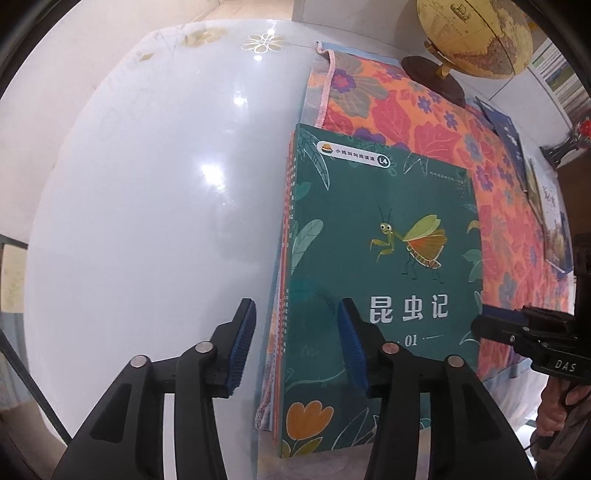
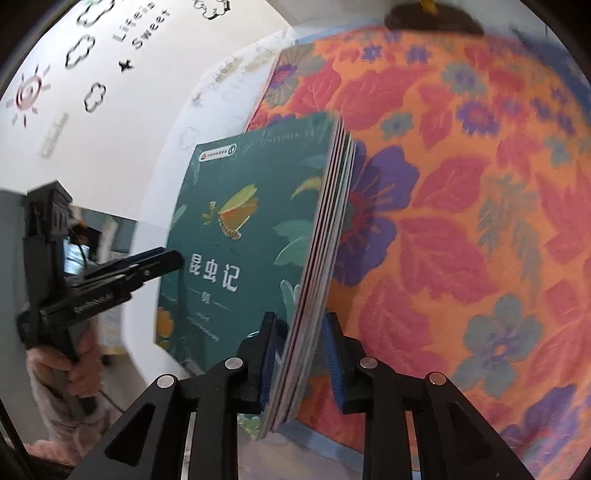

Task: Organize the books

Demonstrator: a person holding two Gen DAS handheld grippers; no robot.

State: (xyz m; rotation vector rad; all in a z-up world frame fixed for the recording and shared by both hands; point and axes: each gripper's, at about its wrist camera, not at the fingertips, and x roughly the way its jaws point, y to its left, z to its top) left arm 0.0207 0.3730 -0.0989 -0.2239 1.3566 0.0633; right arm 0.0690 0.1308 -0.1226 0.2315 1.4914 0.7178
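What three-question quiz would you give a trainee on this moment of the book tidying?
1. True or false: the globe lies toppled on its side.
2. The green cover of the top book shows: A a fish, B an insect, C a car.
3. Which gripper straddles the spine edge of the book stack?
Key: 1 false, it stands on its base on the floral cloth. 2 B. 3 the left gripper, jaws open.

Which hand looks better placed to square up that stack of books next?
Probably the right gripper: the stack of books stands between its open fingers. The left gripper straddles only the stack's edge.
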